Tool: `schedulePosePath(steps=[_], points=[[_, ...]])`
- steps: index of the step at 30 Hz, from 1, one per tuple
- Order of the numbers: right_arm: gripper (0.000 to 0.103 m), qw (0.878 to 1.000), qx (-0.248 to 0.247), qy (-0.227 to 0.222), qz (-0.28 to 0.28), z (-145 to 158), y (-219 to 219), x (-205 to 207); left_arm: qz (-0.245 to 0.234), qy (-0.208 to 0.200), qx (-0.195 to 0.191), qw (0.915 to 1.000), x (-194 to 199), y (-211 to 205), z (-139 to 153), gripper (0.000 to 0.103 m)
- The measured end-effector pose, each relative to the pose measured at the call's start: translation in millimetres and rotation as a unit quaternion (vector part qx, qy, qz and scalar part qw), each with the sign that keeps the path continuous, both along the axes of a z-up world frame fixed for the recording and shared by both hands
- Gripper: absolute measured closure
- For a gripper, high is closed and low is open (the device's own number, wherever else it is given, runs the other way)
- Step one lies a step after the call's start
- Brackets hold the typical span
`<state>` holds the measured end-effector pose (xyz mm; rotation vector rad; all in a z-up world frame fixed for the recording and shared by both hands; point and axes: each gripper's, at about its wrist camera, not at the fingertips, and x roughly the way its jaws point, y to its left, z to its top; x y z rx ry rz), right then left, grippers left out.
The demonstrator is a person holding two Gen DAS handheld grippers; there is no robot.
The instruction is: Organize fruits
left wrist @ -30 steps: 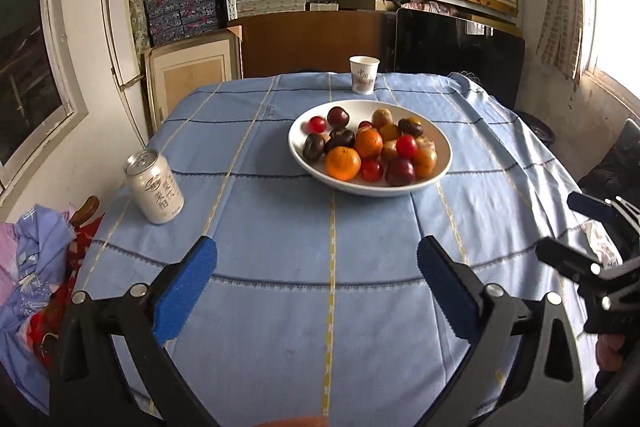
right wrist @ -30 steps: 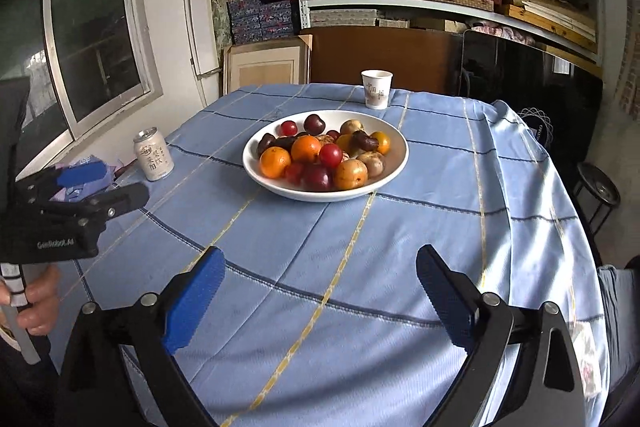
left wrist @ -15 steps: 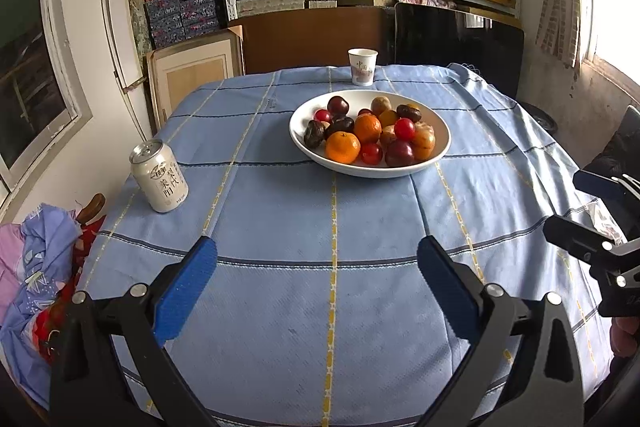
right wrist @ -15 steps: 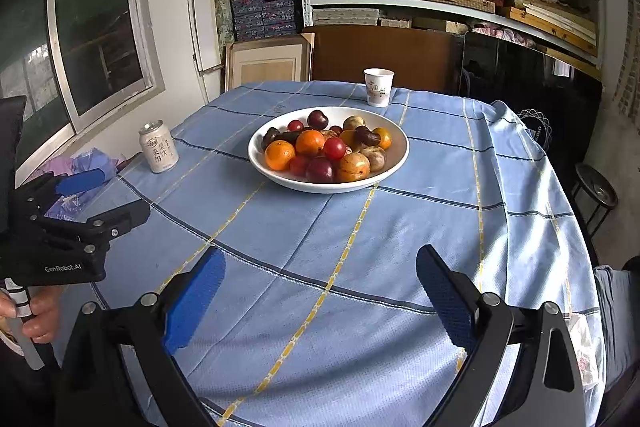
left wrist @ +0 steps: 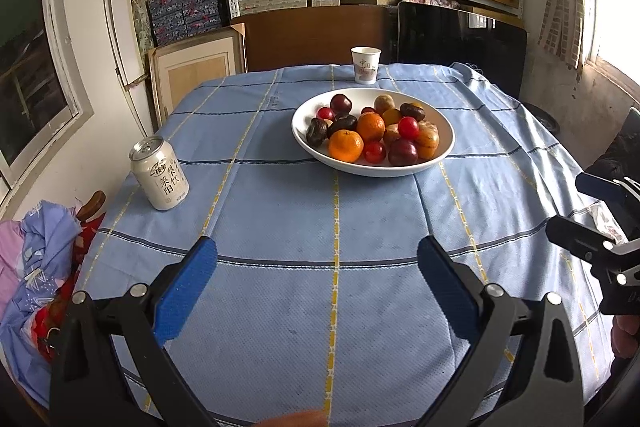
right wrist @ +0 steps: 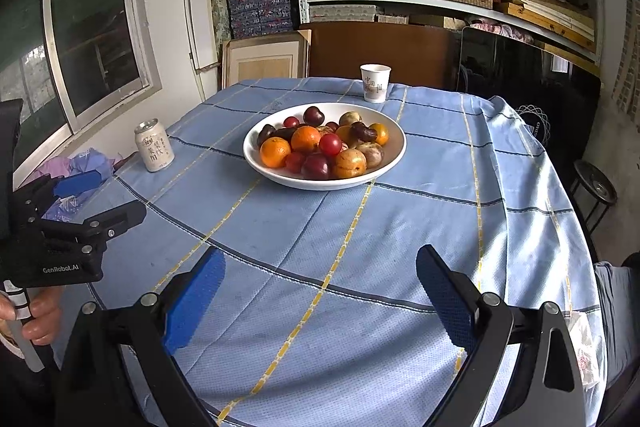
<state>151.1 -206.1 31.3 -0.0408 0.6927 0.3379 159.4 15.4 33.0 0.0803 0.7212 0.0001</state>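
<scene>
A white bowl (left wrist: 446,147) sits past the middle of the blue checked tablecloth, piled with several fruits: oranges (left wrist: 346,145), dark plums (left wrist: 403,151), red cherry tomatoes (left wrist: 408,127) and brownish fruits. It also shows in the right wrist view (right wrist: 394,155). My left gripper (left wrist: 318,267) is open and empty over the near part of the table, well short of the bowl. My right gripper (right wrist: 320,277) is open and empty, also near the front edge. Each gripper shows at the side of the other's view.
A white drink can (left wrist: 160,175) stands at the table's left edge. A paper cup (left wrist: 365,65) stands behind the bowl at the far edge. Crumpled clothes (left wrist: 36,259) lie left of the table. Shelves of boxes and a dark screen stand behind. A stool (right wrist: 596,187) is at right.
Both grippers have drawn back and risen from the bowl, so it looks smaller and farther. The jaws stay open. Nothing on the table moved.
</scene>
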Motion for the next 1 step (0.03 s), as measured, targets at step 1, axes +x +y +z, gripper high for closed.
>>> schedulePosePath(steps=[1], points=[[0.006, 1.000, 0.000, 0.000, 0.000, -0.6, 0.3, 0.4, 0.001, 0.000, 0.000, 1.0000, 0.7, 0.1, -0.3, 0.005]])
